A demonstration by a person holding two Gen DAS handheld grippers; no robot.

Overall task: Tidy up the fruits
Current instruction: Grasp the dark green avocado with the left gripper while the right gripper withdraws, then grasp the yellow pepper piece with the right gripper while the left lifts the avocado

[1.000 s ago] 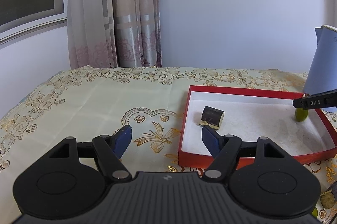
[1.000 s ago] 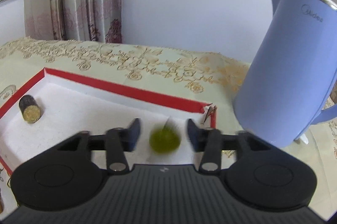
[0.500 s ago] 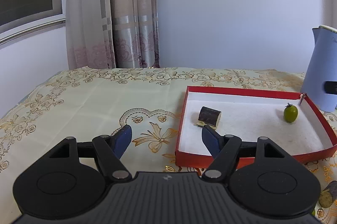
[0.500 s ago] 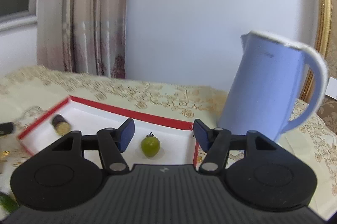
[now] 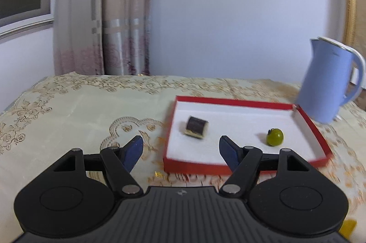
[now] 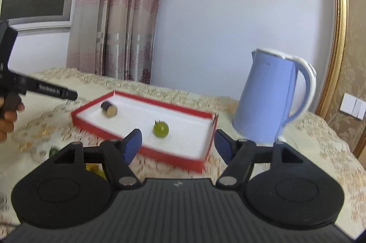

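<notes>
A red tray (image 5: 228,103) with a white floor lies on the floral tablecloth. A small green round fruit (image 5: 275,137) rests near its right side and a dark cut cylinder piece (image 5: 196,130) near its left. My left gripper (image 5: 180,140) hangs open and empty before the tray's front left corner. My right gripper (image 6: 177,133) is back from the tray (image 6: 171,159), above its near edge. Its jaws are opening with nothing between them. The green fruit (image 6: 161,129) and dark piece (image 6: 109,109) lie beyond it.
A blue electric kettle (image 5: 329,82) (image 6: 267,105) stands right of the tray's far corner. A small green piece (image 6: 53,152) and something yellow (image 6: 93,167) lie on the cloth near the front. The left tool's finger (image 6: 55,92) and a hand (image 6: 6,119) show at left.
My right gripper has let the green fruit go in the tray, drawn back and up, and spread its jaws wider. The left view has pulled back a little; its jaws are unchanged.
</notes>
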